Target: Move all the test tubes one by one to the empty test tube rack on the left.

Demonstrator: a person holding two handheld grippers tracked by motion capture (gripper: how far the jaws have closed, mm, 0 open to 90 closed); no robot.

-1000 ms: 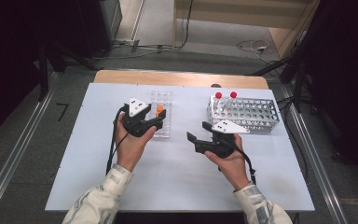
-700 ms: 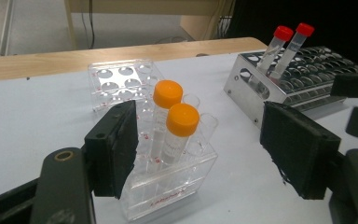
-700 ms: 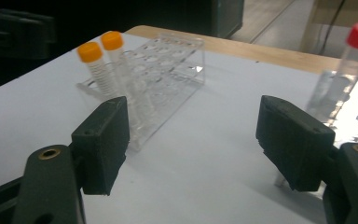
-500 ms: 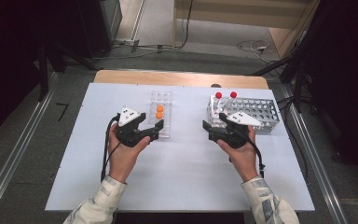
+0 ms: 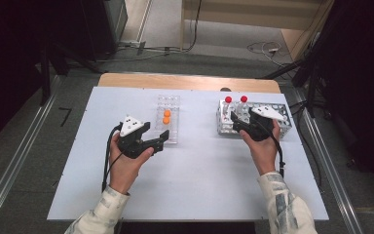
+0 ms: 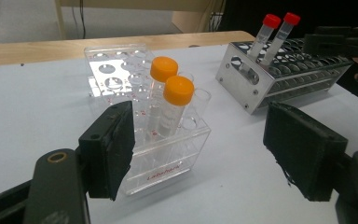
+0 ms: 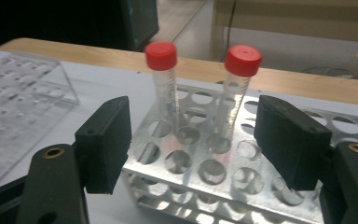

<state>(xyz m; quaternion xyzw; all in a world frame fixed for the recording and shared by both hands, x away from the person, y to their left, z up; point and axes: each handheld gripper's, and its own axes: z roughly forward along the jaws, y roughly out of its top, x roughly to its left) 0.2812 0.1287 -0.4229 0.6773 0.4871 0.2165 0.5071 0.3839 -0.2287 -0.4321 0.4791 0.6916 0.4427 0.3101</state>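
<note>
A clear plastic rack (image 5: 168, 127) holds two orange-capped tubes (image 5: 166, 116) near the table's middle. My left gripper (image 5: 157, 139) is open just in front of and left of that rack. In the left gripper view the orange-capped tubes (image 6: 171, 93) stand in the clear rack (image 6: 168, 161) ahead of the open jaws, nearer the left pad (image 6: 109, 149). A metal rack (image 5: 272, 127) at the right carries two red-capped tubes (image 5: 235, 100). My right gripper (image 5: 236, 122) is open at that rack's near left end. In the right gripper view both red-capped tubes (image 7: 161, 70) rise beyond the gap between the jaws.
The white table (image 5: 199, 185) has a wooden strip (image 5: 185, 81) along its far edge. The metal rack (image 7: 200, 179) has many vacant holes. The clear rack (image 7: 23, 93) lies to the left in the right gripper view. Cables and dark stands sit on the floor beyond the table.
My right gripper has moved away from the person and rightward up to the metal rack. My left gripper has drawn back a little from the clear rack and to the left.
</note>
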